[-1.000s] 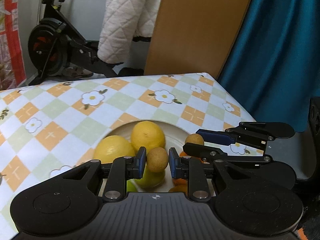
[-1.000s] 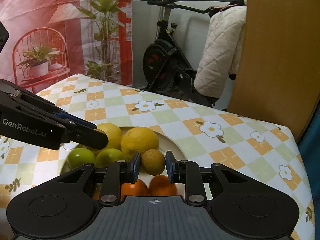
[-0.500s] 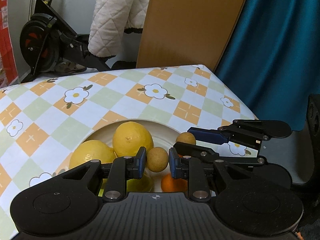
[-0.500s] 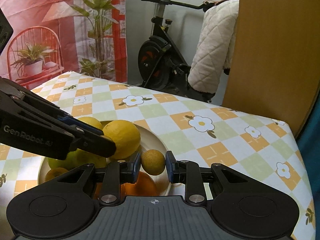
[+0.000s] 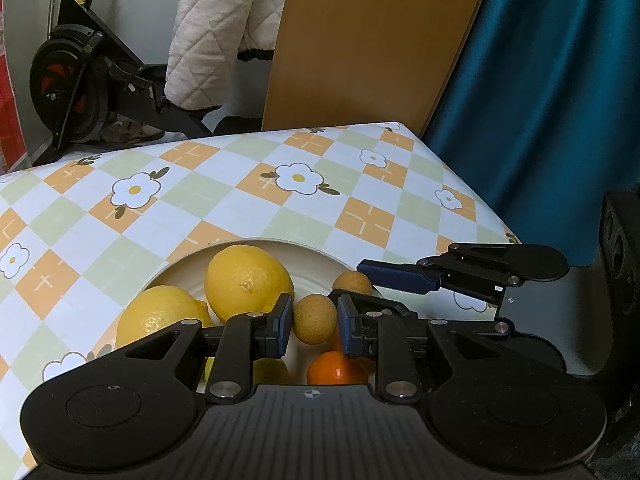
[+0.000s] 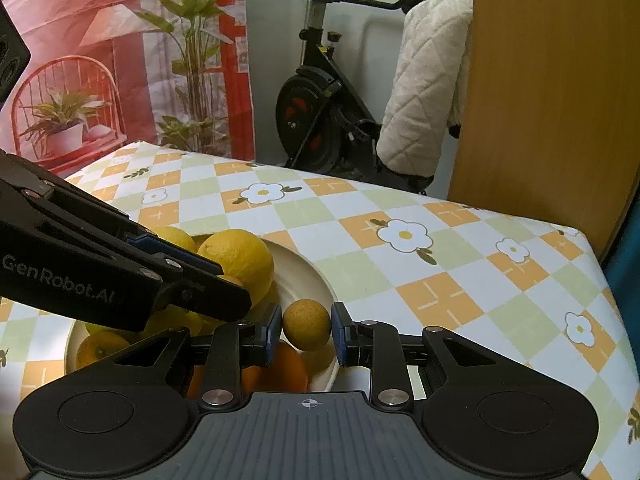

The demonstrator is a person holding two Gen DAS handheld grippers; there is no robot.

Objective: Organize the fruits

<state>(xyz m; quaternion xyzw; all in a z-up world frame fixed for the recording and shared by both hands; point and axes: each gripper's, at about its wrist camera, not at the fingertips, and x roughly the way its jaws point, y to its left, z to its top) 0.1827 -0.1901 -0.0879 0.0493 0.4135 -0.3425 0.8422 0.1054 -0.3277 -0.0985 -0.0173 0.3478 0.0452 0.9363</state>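
Both grippers hang over a cream plate [image 5: 308, 246] [image 6: 320, 280] that carries lemons [image 5: 248, 282] [image 6: 240, 260], oranges [image 5: 336, 368] [image 6: 288, 364] and greenish fruit [image 6: 176, 320]. My left gripper [image 5: 314, 322] is shut on a small round brown fruit [image 5: 315, 319] just above the plate's middle. My right gripper [image 6: 306, 326] is shut on a second small brown fruit [image 6: 307, 324] over the plate's right rim. In the left wrist view the right gripper [image 5: 348, 280] reaches in from the right with its fruit. The left gripper's black fingers [image 6: 180, 280] cross the right wrist view over the lemons.
The plate sits on a table with a checked flower tablecloth [image 5: 296, 178] [image 6: 404, 236]. The table's far edge and right corner are close. Beyond stand a wooden board [image 5: 372, 44], a teal curtain [image 5: 540, 92] and an exercise bike [image 6: 320, 120] draped with a quilted jacket [image 6: 428, 80].
Both grippers have come slightly lower and closer to the plate, each still shut on its small brown fruit. The fruit on the plate has not moved.
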